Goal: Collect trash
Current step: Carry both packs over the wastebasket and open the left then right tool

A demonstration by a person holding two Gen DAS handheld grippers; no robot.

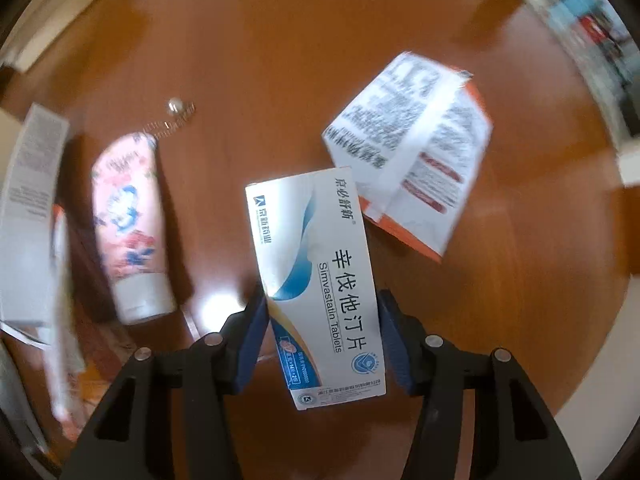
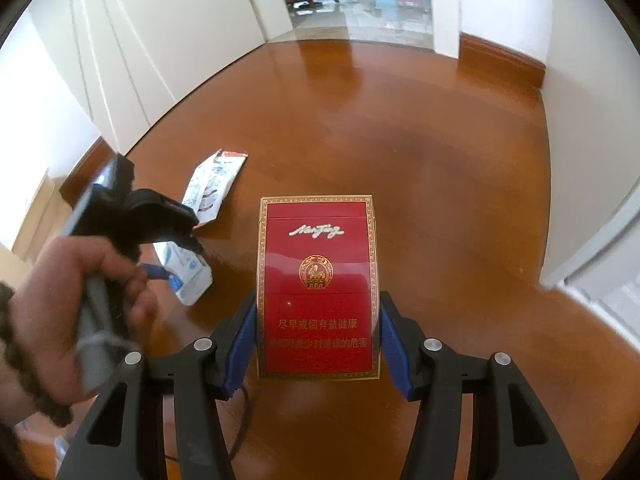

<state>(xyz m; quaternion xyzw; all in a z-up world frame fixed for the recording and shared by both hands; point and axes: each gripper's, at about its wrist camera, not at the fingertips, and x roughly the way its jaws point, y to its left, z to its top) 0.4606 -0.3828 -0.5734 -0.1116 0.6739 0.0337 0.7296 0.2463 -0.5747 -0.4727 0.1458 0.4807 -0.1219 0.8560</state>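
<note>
Wooden floor (image 1: 280, 60): one torn orange-white packet (image 1: 412, 152), one floral tube (image 1: 128, 224). Left hand-held gripper (image 1: 322, 320): pads closed against one Simvastatin tablet box (image 1: 316, 280). Right hand-held gripper (image 2: 318, 330): half-wide, clamped on one red cigarette pack (image 2: 318, 288), held above floor.

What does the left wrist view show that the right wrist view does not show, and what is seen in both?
Only the left wrist view shows the pink floral tube and a small silver ball with a chain. Only the right wrist view shows the red cigarette pack between the pads of the right gripper, the person's hand, white walls and a doorway. Both show the white and blue tablet box at the left gripper, the torn printed carton and the wooden floor.
</note>
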